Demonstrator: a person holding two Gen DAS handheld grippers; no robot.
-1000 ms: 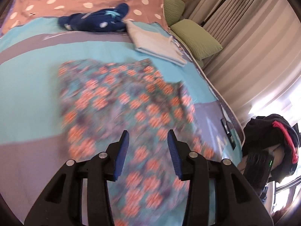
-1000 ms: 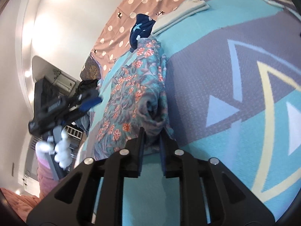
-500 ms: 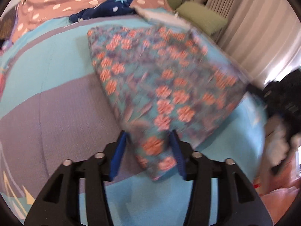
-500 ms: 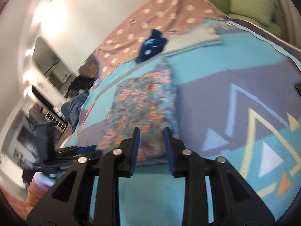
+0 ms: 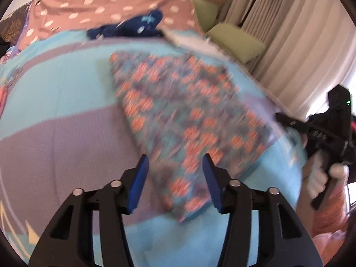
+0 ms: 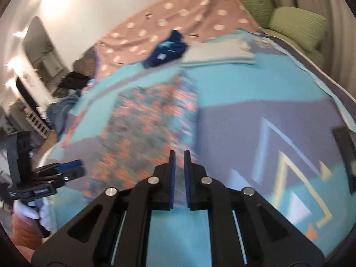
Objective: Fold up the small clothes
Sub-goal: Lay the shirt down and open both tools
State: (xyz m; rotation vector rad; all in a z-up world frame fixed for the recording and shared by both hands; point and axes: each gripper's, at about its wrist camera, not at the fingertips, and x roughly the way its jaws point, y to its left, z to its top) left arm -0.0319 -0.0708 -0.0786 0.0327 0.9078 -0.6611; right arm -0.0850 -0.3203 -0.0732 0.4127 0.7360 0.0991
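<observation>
Floral garment (image 5: 189,120) lies flat on the bed (image 5: 55,138), long axis running away from the near edge. Left gripper (image 5: 175,178) is nearer: jaws half open, just closing, straddling its near corner w/o pinching. Right gripper (image 6: 179,173): jaws just closed, nearly shut, empty, garment just ahead-left. Right view alone shows the folded pale cloth (image 6: 218,54).

Bedroom (bed (image 5: 66,146), pillows (image 6: 298,26)).
</observation>
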